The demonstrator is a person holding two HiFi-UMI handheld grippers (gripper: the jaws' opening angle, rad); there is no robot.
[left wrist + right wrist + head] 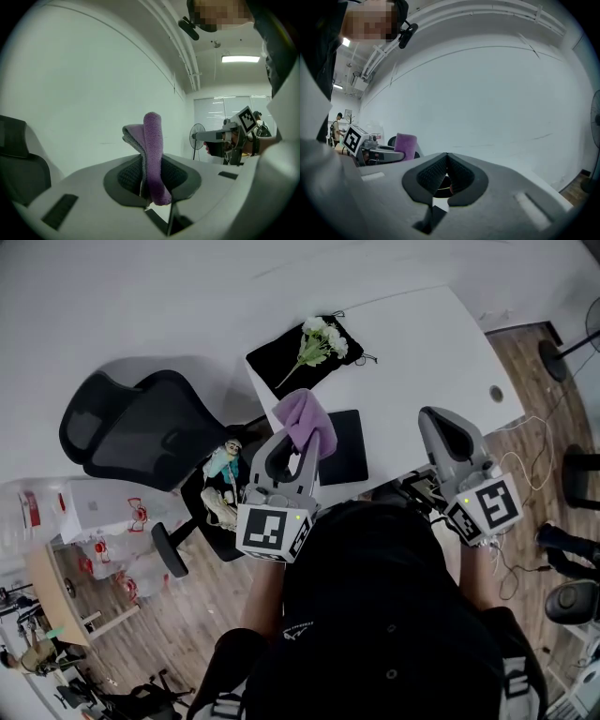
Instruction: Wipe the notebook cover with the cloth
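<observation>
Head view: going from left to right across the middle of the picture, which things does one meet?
Black office chair → doll → left gripper holding the purple cloth → black notebook → right gripper.

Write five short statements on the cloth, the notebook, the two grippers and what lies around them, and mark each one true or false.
1. The left gripper is clamped on the purple cloth. True.
2. The right gripper holds a pen. False: its jaws are together with nothing between them.
3. The black notebook lies closed on the white table. True.
4. The white flowers lie on the notebook. False: they lie on a black mat farther along the table.
5. A black office chair stands beside the table. True.
</observation>
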